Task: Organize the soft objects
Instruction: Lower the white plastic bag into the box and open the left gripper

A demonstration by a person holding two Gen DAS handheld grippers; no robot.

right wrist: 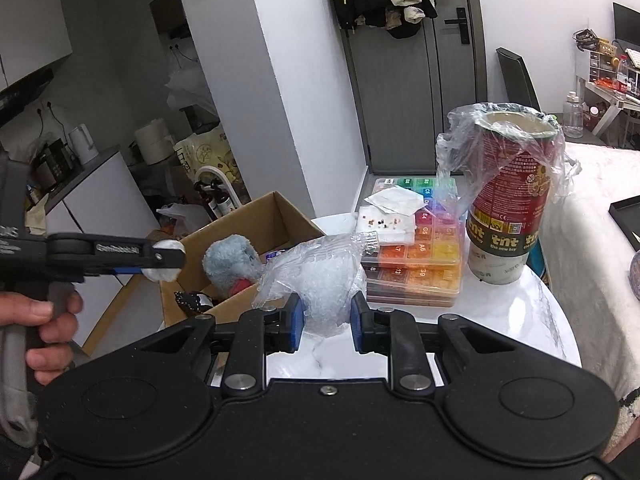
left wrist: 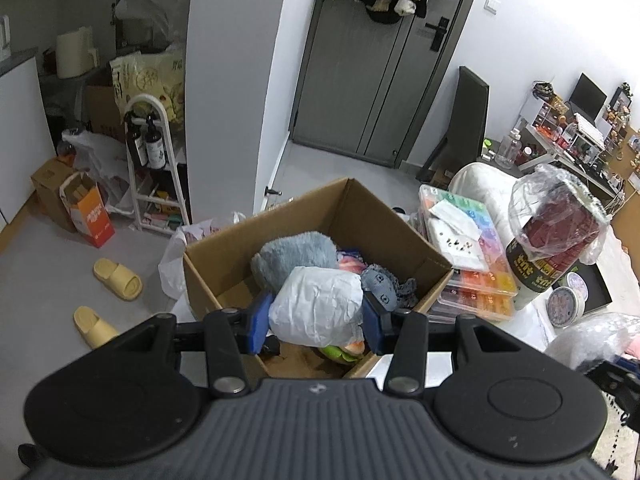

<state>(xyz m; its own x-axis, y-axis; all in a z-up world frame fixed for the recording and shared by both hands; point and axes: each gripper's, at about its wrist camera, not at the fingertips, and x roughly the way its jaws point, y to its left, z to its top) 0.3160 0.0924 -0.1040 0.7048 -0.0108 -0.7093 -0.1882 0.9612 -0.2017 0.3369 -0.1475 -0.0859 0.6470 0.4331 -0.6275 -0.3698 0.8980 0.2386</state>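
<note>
My left gripper [left wrist: 316, 322] is shut on a crumpled white soft bundle [left wrist: 316, 304], held just above the open cardboard box [left wrist: 280, 216]. In the box lie a grey plush toy [left wrist: 294, 256], a blue-grey knitted piece [left wrist: 384, 284] and a green and orange item [left wrist: 344, 352]. My right gripper [right wrist: 326, 322] is shut on a clear plastic bag [right wrist: 320, 280] of pale filling, over the white table's edge beside the box [right wrist: 276, 216]. From the right wrist view the left gripper [right wrist: 166, 266] appears side-on with the white bundle [right wrist: 164, 276], a person's hand [right wrist: 44, 320] on its handle.
A stack of coloured bead organiser boxes [right wrist: 416, 248] and a red canister wrapped in plastic [right wrist: 508, 200] stand on the round marble table [right wrist: 520, 320]. Yellow slippers [left wrist: 118, 280], a white bottle rack [left wrist: 152, 152] and an orange carton [left wrist: 90, 212] are on the floor left of the box.
</note>
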